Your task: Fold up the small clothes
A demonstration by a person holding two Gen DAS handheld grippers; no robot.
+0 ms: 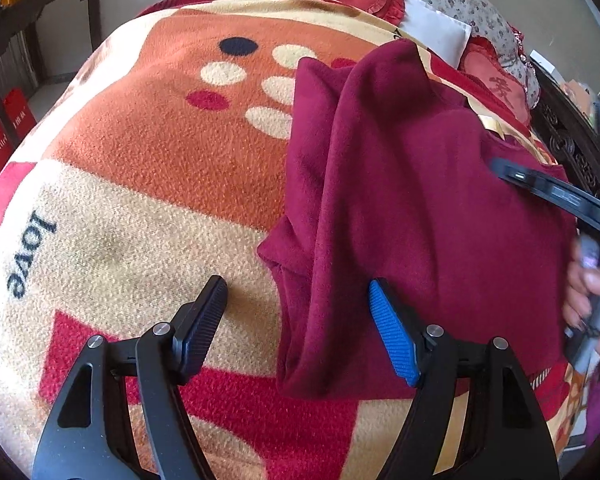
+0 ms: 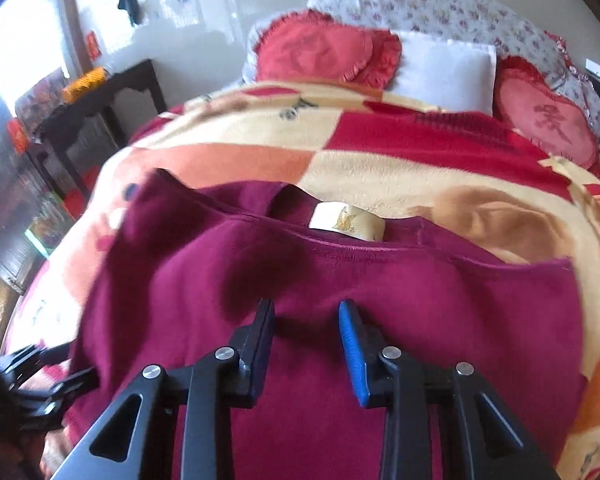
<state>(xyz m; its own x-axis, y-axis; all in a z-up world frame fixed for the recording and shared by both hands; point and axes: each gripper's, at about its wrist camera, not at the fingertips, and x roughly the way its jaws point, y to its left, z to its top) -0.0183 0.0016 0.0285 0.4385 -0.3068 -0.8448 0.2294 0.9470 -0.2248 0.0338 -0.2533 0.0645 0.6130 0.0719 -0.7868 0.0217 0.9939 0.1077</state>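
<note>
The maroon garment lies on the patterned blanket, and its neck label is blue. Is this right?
Not quite. The maroon garment does lie on the patterned blanket, but its neck label is cream with a gold mark, not blue. The right wrist view shows it at the collar. The only blue there is the pad on one of the gripper's jaws.
</note>
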